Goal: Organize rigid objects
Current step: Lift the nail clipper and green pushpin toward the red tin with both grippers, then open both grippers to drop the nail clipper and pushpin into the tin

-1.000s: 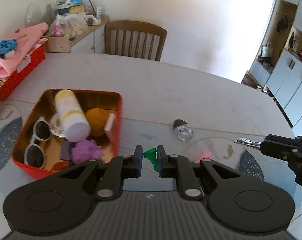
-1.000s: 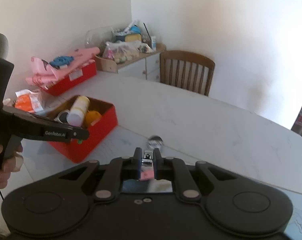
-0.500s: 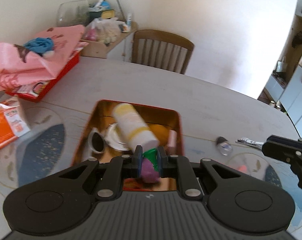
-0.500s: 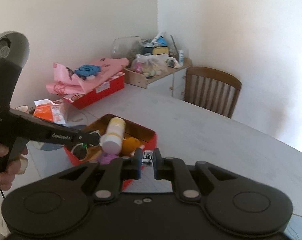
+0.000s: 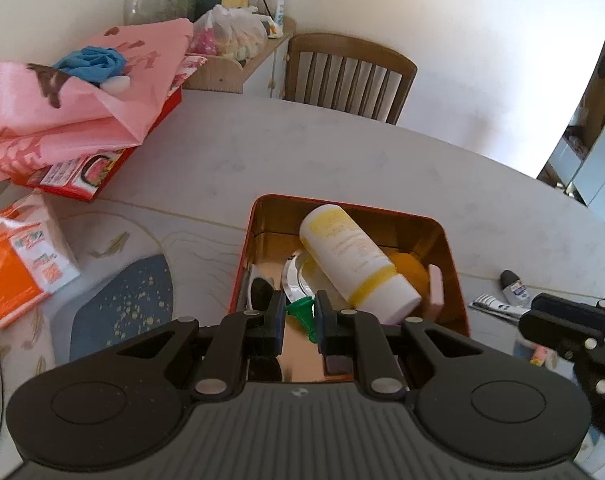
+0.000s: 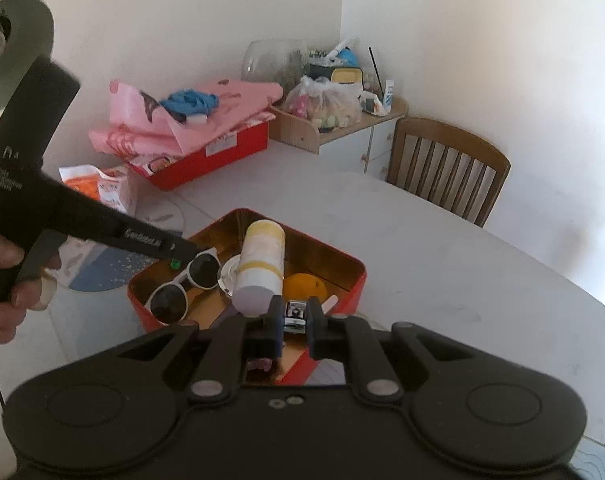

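Observation:
A red tin box (image 5: 454,240) (image 6: 358,276) sits on the white table. It holds a yellow-and-white bottle (image 5: 350,256) (image 6: 260,268), white sunglasses (image 6: 186,284), an orange ball (image 6: 304,286) and a round metal lid (image 5: 296,280). My left gripper (image 5: 297,318) is shut on a small green plastic piece (image 5: 302,310) and holds it over the near left part of the box; the piece also shows in the right wrist view (image 6: 175,265). My right gripper (image 6: 294,320) is shut on silver nail clippers (image 6: 294,314) (image 5: 498,307) beside the box's right end.
A red box with pink bags (image 5: 74,112) and an orange packet (image 5: 14,264) lie at the left. A small dark-capped item (image 5: 513,286) lies on the table right of the tin. A wooden chair (image 5: 346,76) stands at the far edge.
My left gripper carried the green piece from the table to above the tin box. My right gripper brought the nail clippers closer to the box's right end.

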